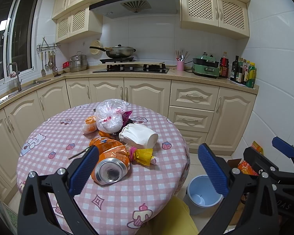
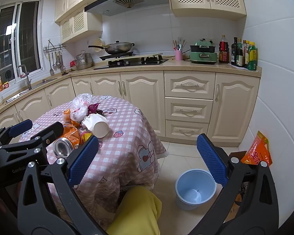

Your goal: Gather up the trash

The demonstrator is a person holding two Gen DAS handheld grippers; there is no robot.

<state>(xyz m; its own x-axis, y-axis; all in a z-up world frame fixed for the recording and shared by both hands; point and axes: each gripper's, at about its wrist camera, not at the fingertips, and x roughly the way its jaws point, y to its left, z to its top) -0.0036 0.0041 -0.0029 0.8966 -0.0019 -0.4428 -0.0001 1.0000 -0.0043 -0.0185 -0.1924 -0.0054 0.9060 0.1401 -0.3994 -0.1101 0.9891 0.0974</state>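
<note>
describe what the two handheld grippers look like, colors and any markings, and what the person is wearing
Both the left gripper and the right gripper are black angular frames with silver bolts and blue ribbed finger pads. The left one carries partial white lettering reading GenRob. The person wears yellow clothing.

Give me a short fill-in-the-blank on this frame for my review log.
1. The crushed can on the table is coloured ____.
2. The bin on the floor is light ____ and holds no trash.
3. Both the left gripper and the right gripper are ____.

Missing words: orange; blue; open
</note>
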